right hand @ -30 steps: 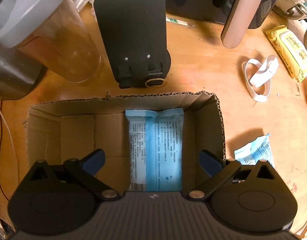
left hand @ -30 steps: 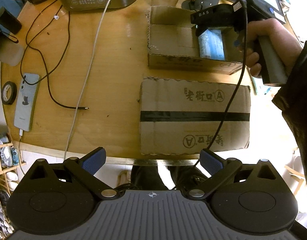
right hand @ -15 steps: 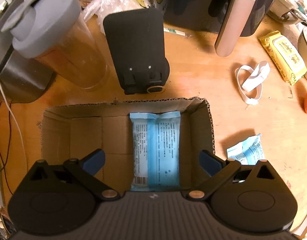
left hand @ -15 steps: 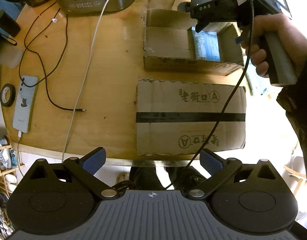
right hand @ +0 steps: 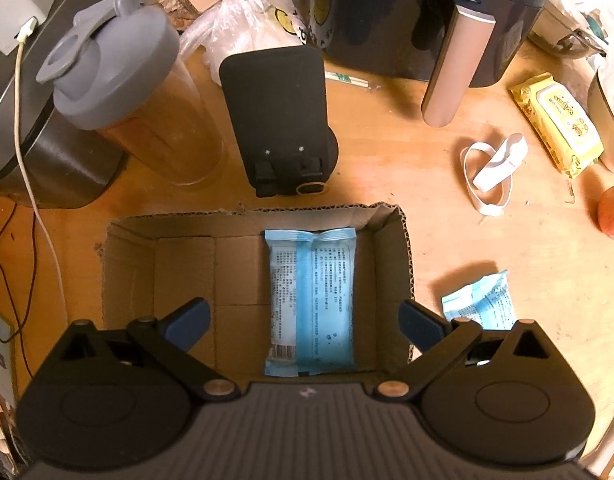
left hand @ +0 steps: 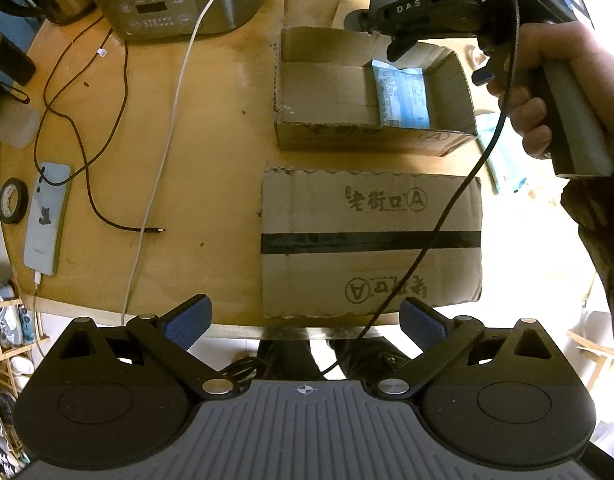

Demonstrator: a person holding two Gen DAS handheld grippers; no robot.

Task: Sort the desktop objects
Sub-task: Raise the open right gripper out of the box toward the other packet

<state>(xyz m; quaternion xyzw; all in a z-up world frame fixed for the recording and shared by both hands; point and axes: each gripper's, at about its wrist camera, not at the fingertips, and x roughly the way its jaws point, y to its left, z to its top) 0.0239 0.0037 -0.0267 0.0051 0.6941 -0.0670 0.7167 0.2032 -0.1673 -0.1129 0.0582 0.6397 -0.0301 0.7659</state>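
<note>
The right gripper (right hand: 303,324) has been lifted back from the open carton (right hand: 403,248) over the last second, fingers spread wide and empty, with one blue wipe pack (right hand: 311,300) left flat on the carton floor, toward its 3 o'clock wall. A second blue pack (right hand: 481,304) is seen on the desk (right hand: 447,216) just outside that wall at about 4 o'clock, probably next to be sorted, though part of it is hidden by the fingers. The left gripper (left hand: 305,320) has been kept over the near desk edge by the taped box (left hand: 371,240), fingers wide, nothing held.
</note>
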